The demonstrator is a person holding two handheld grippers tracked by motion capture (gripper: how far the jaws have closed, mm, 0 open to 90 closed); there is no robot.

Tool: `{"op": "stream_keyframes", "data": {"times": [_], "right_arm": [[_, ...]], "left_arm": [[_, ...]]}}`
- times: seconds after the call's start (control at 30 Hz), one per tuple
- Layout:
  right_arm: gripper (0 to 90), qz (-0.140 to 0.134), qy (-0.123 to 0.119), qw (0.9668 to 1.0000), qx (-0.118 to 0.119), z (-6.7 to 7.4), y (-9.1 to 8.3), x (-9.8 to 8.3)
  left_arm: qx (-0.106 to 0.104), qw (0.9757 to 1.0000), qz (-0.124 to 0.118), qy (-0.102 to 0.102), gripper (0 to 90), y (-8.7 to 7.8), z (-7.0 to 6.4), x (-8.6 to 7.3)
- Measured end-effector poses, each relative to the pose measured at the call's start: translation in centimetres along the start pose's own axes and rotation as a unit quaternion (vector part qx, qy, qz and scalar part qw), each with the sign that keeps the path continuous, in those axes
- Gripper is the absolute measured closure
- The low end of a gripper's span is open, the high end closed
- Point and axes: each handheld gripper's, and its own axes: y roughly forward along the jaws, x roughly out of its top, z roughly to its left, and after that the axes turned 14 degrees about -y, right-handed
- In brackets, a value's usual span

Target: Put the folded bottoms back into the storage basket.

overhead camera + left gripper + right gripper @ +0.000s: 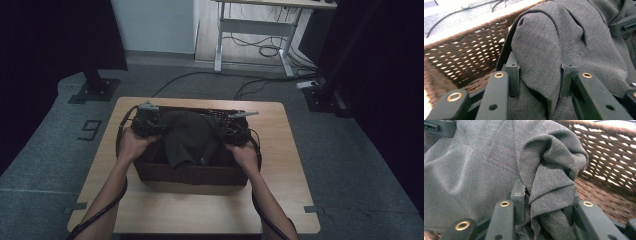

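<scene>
A dark grey garment (190, 137) hangs bunched over a brown wicker basket (190, 174) on the wooden table. My left gripper (150, 125) is shut on a thick fold at the garment's left side; in the left gripper view that garment fold (541, 57) fills the gap between the black pads (514, 72) of the gripper (539, 75). My right gripper (231, 131) is shut on the garment's right side, where a crumpled wad of cloth (549, 180) is pinched between the jaws of the gripper (544, 197). Both grippers are inside the basket's rim.
The basket's woven wall (466, 55) stands close to my left gripper, and another wall (609, 155) close to my right. Bare tabletop (200, 210) lies in front of the basket. A white desk frame (250, 35) and cables (260, 85) lie on the floor beyond.
</scene>
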Motion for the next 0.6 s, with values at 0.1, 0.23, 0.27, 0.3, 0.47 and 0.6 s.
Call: {"op": "stream_keyframes", "data": {"times": [0.1, 0.23, 0.27, 0.3, 0.47, 0.6], "right_arm": [[63.7, 0.007, 0.004, 0.9999, -0.007, -0.6, -0.4, -0.6], [63.7, 0.012, 0.010, 0.9997, -0.021, -1.3, -1.2, -1.1], [63.8, 0.016, 0.007, 0.9994, -0.028, -1.5, -1.4, -1.1], [63.8, 0.016, 0.007, 0.9994, -0.028, -1.5, -1.4, -1.1], [63.7, 0.031, 0.007, 0.9986, -0.044, -2.0, -1.3, -1.2], [63.6, 0.040, -0.002, 0.9981, -0.048, -1.5, -0.8, -0.7]], "left_arm": [[-0.006, 0.9999, 0.012, 0.000, 61.7, 1.6, -0.6, 0.0], [-0.010, 0.9997, 0.021, -0.001, 61.6, 3.0, -0.9, 0.1], [-0.010, 0.9996, 0.025, -0.001, 61.6, 3.5, -1.0, 0.2], [-0.011, 0.9996, 0.028, -0.001, 61.6, 3.8, -1.1, 0.2], [-0.006, 0.9991, 0.041, -0.007, 61.6, 4.9, -1.1, 0.0], [0.007, 0.9988, 0.048, -0.009, 61.6, 4.7, -0.7, -0.2]]}}
